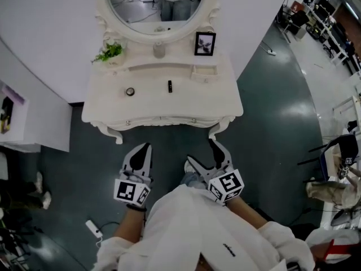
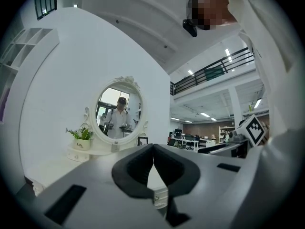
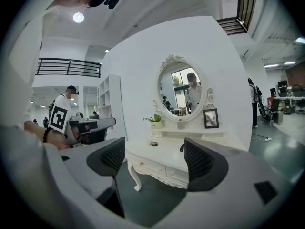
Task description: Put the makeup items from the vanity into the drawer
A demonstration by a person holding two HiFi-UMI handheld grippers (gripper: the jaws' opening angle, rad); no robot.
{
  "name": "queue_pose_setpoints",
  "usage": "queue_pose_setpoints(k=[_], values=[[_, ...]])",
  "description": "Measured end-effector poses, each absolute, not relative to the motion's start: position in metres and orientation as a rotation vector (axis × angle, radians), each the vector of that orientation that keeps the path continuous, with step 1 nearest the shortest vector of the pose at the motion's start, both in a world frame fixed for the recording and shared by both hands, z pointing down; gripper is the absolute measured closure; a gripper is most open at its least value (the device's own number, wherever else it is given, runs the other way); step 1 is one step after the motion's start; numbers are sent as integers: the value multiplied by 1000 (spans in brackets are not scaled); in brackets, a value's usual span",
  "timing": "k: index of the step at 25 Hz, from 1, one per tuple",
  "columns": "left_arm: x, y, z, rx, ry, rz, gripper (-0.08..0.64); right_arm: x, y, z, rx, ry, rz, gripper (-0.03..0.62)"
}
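Observation:
A white vanity [image 1: 163,103] with an oval mirror [image 1: 155,4] stands ahead of me. On its top lie a small round compact [image 1: 130,91] and a black lipstick tube [image 1: 170,86]. The front drawers [image 1: 161,121] are closed. Both grippers hang over the floor, well short of the vanity. My left gripper [image 1: 143,149] is shut, tips touching, with nothing in it; the left gripper view confirms the left gripper [image 2: 153,149] is shut. My right gripper [image 1: 204,154] is open and empty. Between the jaws of the right gripper [image 3: 157,161] I see the compact [image 3: 154,144] and lipstick [image 3: 181,148].
On the vanity's back shelf are a potted plant [image 1: 110,52], a small jar [image 1: 159,51] and a framed picture [image 1: 205,43]. A white cabinet [image 1: 25,117] stands at the left. A power strip [image 1: 93,227] lies on the dark floor. Chairs and desks stand at the right [image 1: 333,162].

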State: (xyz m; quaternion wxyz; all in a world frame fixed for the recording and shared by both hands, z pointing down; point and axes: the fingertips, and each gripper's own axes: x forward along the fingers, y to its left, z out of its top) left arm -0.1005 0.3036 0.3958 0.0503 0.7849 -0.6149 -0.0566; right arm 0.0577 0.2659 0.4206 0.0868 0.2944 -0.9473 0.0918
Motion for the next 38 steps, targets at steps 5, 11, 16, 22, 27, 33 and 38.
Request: queue_pose_setpoints(k=[5,11,16,22,27,33,38], values=[[-98,241,391,2382,-1892,-159,532,58,206,419,850,-2828,289,201],[-94,176,388,2345,-1953,-143,532,60,143,419,771,-2842,278,201],[-90,149,395,2270,-2007,-145,534,69,110,423,716,-2841,266,201],[-83,127,399,2272,-1994,-119,534,67,87,436,695,-2816,314,201],[-94,100,410,2263,-1969,-116,534,52,71,446,675,-2799,326,201],[-118,51,414,2296,-1933,-102,532,23,37,454,672,-2768,337,201],[-153,11,422,2294,-1909,-67,534,-17,8,471,643,-2724,352,201]])
